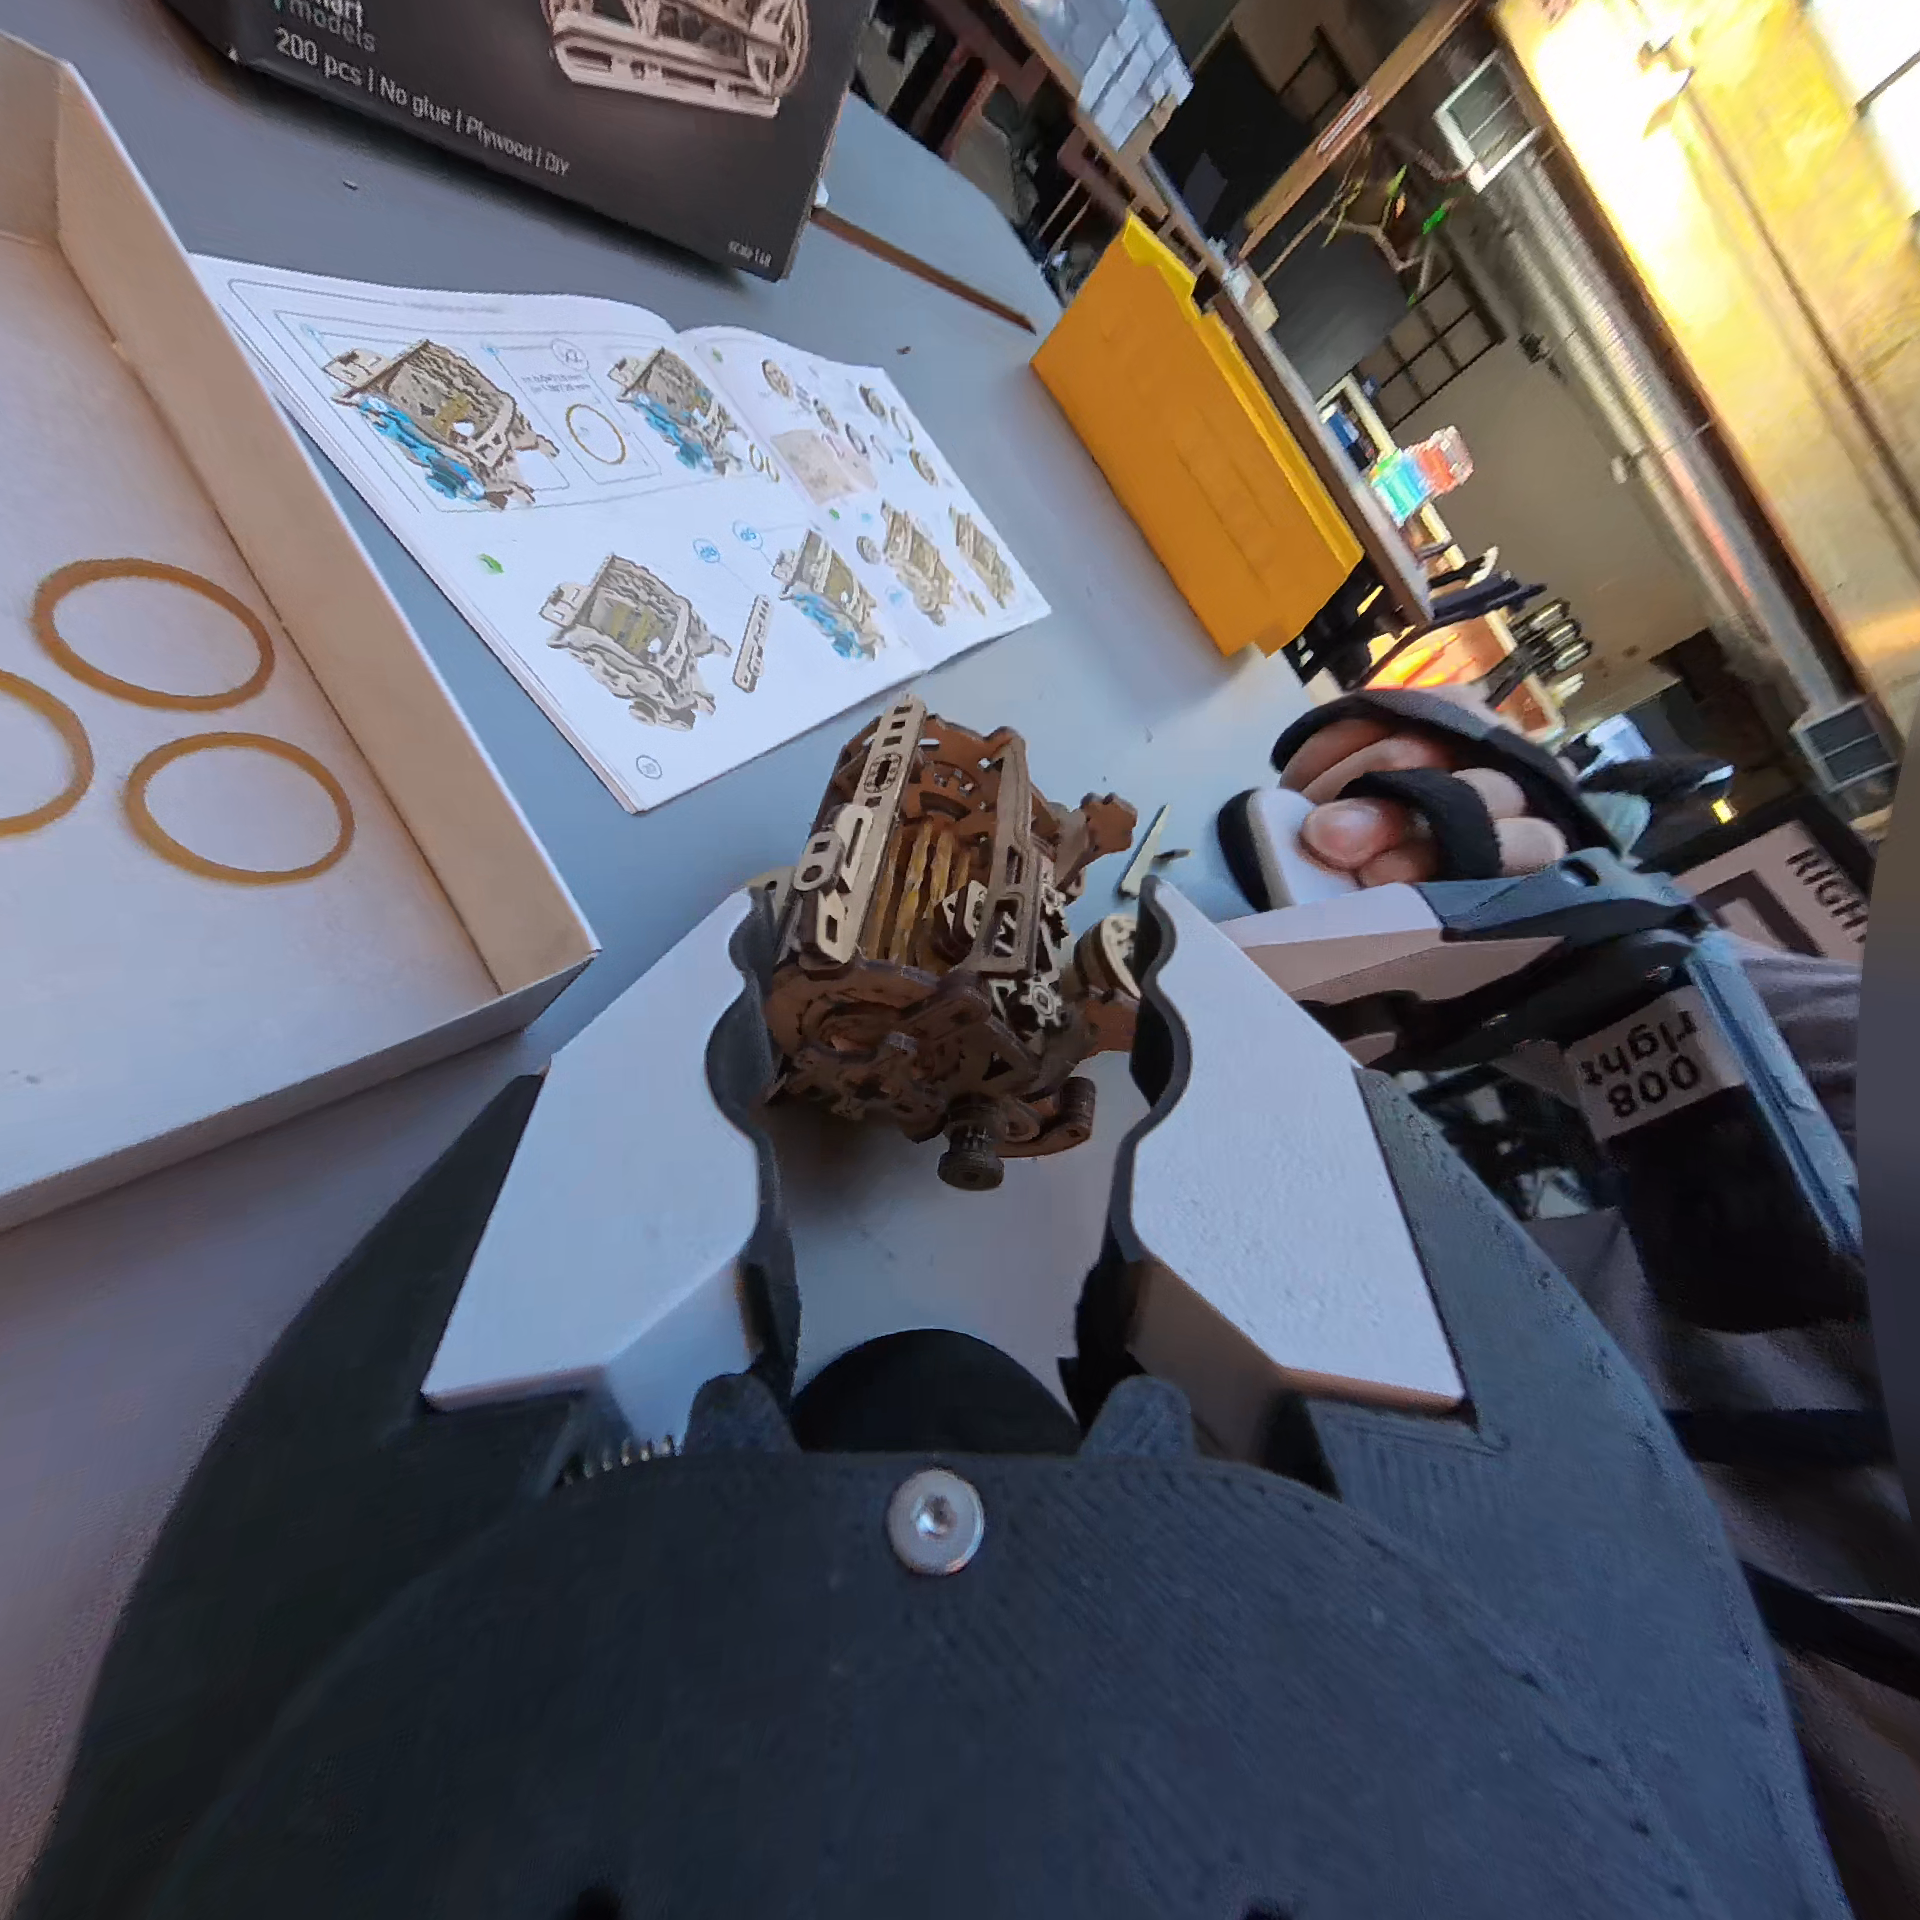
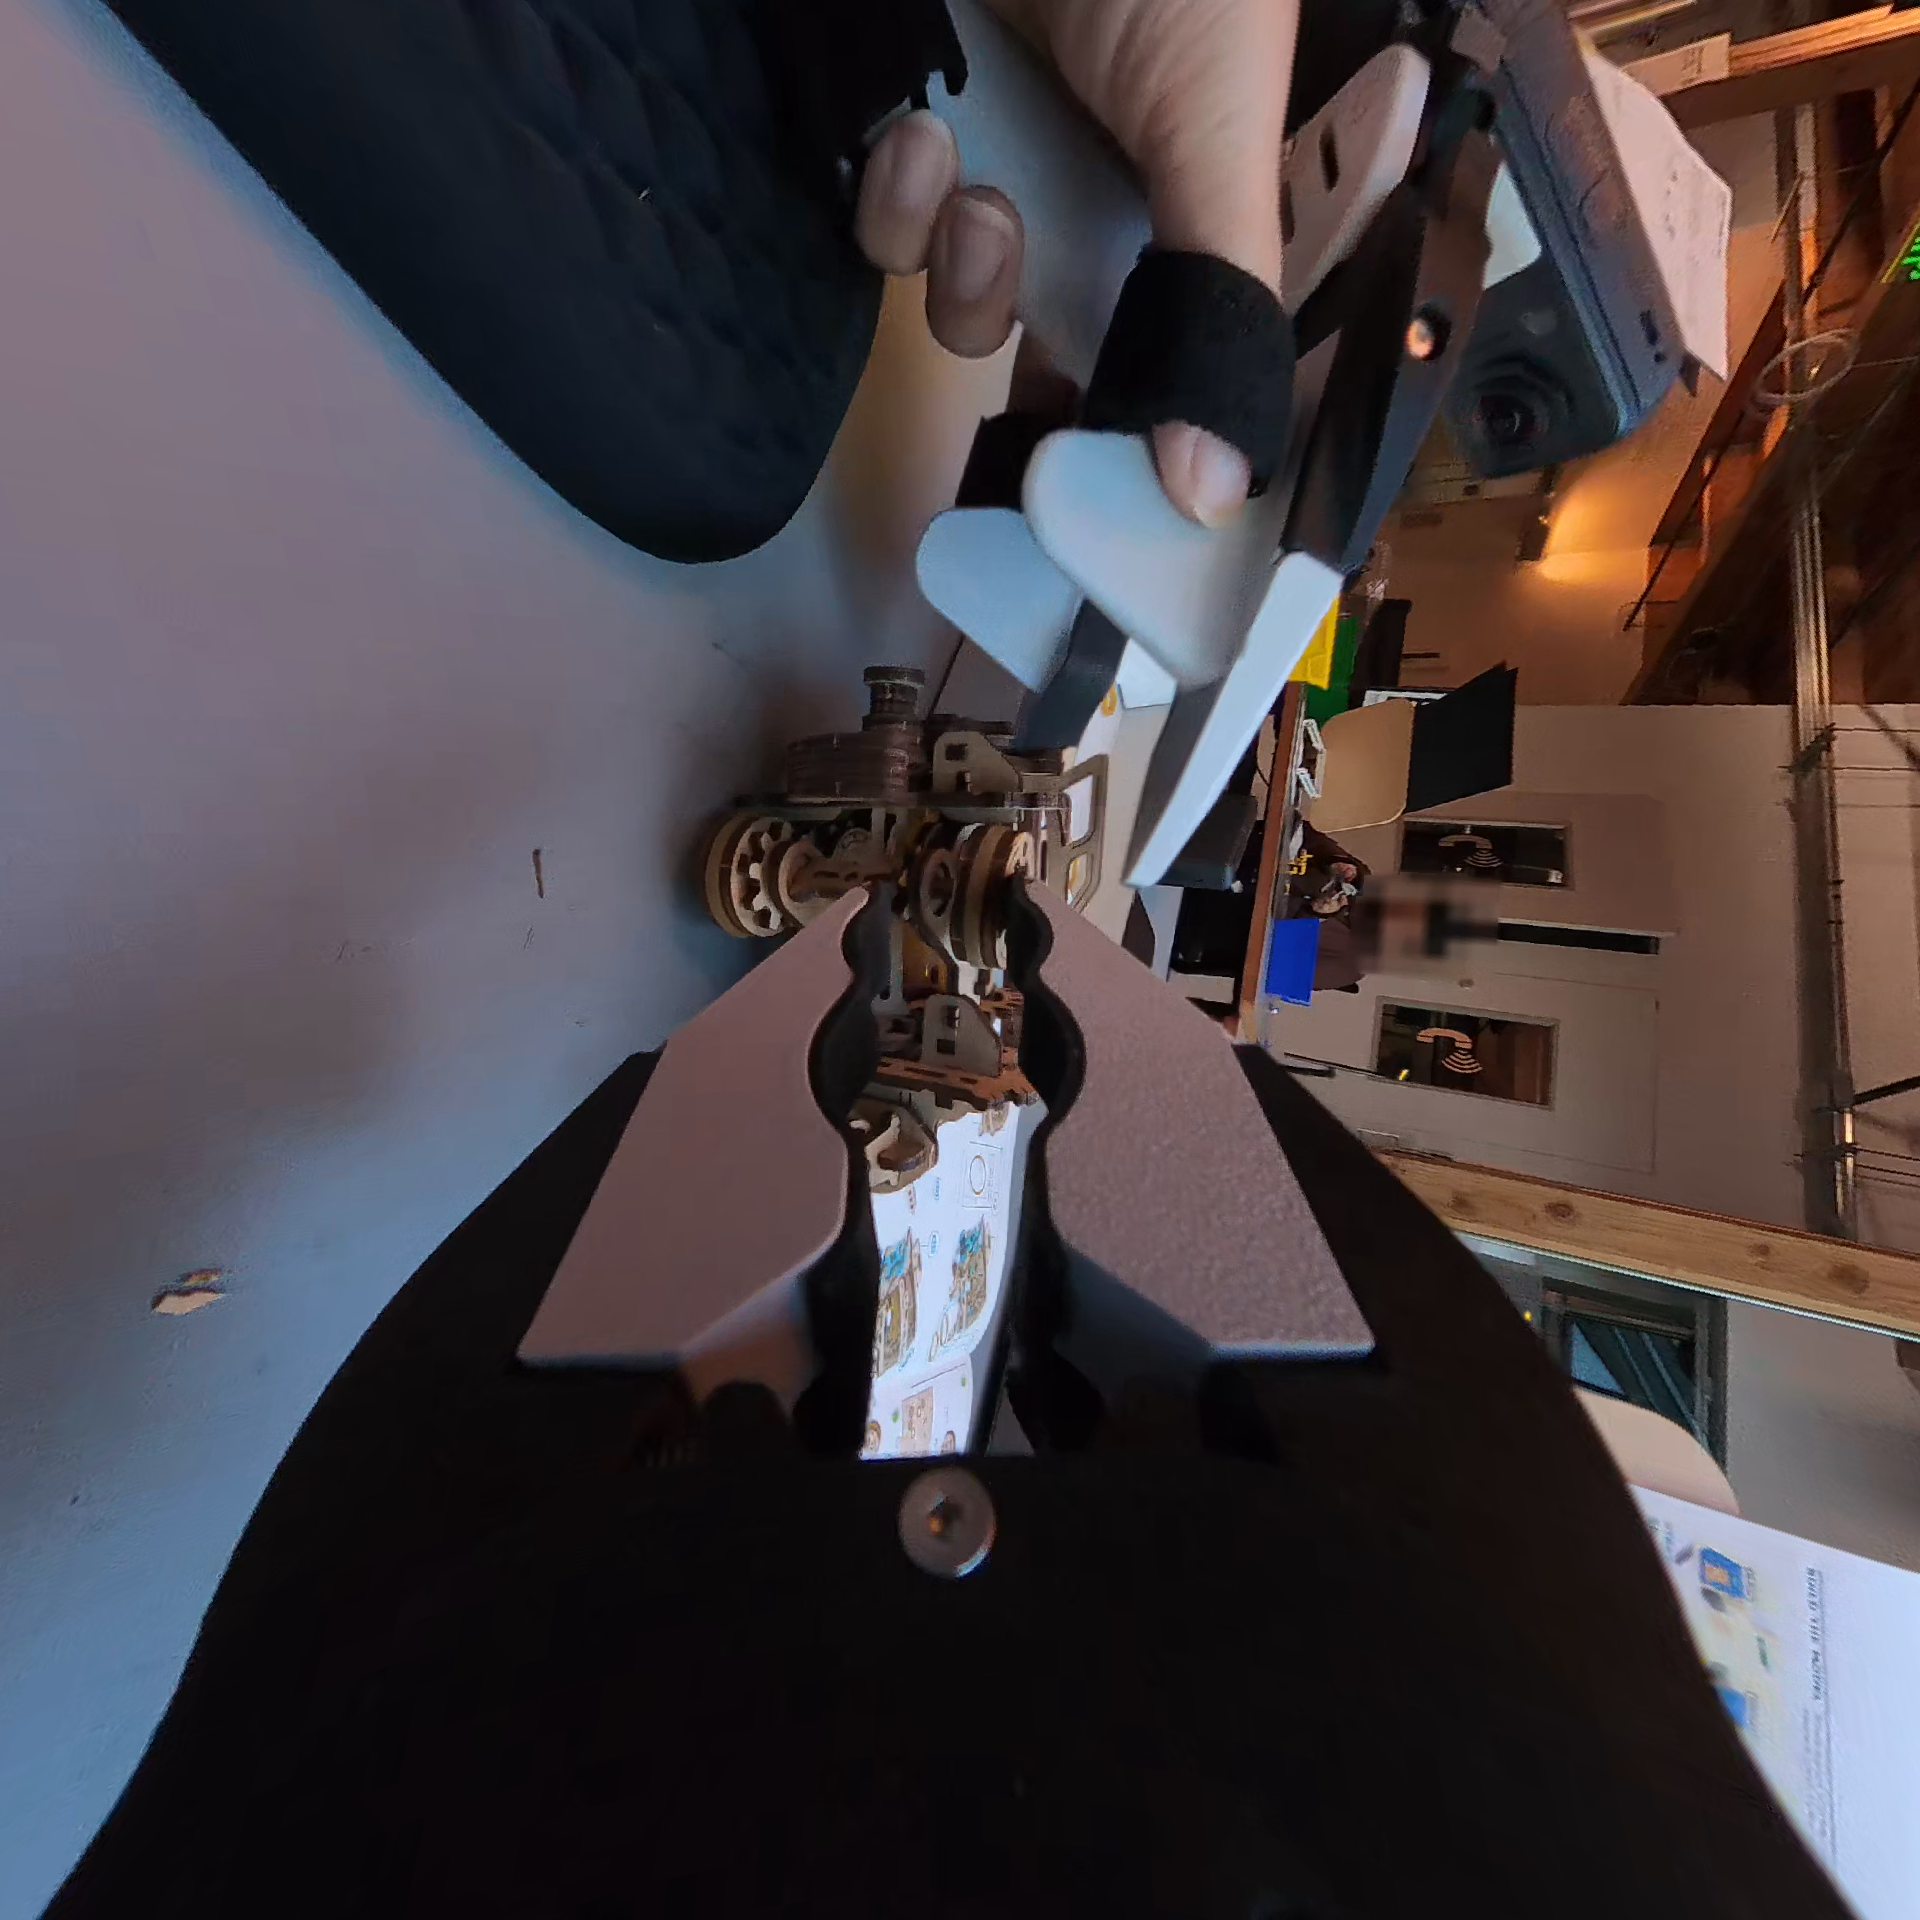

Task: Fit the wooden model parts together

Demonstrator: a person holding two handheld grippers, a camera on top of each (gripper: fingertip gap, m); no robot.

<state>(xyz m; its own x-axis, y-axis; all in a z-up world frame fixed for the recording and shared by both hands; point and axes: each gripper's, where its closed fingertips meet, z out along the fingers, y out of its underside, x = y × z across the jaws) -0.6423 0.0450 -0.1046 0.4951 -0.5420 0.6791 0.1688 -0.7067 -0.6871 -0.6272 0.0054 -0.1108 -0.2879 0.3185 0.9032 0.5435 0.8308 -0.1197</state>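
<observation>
Left claw nearest in the left wrist view, jaws wide apart, the wooden model sitting between the fingertips on the grey table; left finger looks to touch the model's side, right finger clear of it, so not clamped. Small wooden wheel at 3 o'clock of the model, just beside the right finger. Right claw in its own view narrowed onto a wheel-and-axle part of the model; contact looks likely, firm grip cannot tell. A person's hand at 2 o'clock holds that claw's handle. White box lid at 9 o'clock with three rubber bands inside. Open instruction booklet at 11 o'clock beyond the model. Dark kit box at 12 o'clock, yellow bin at 1 o'clock, farthest on the table.
</observation>
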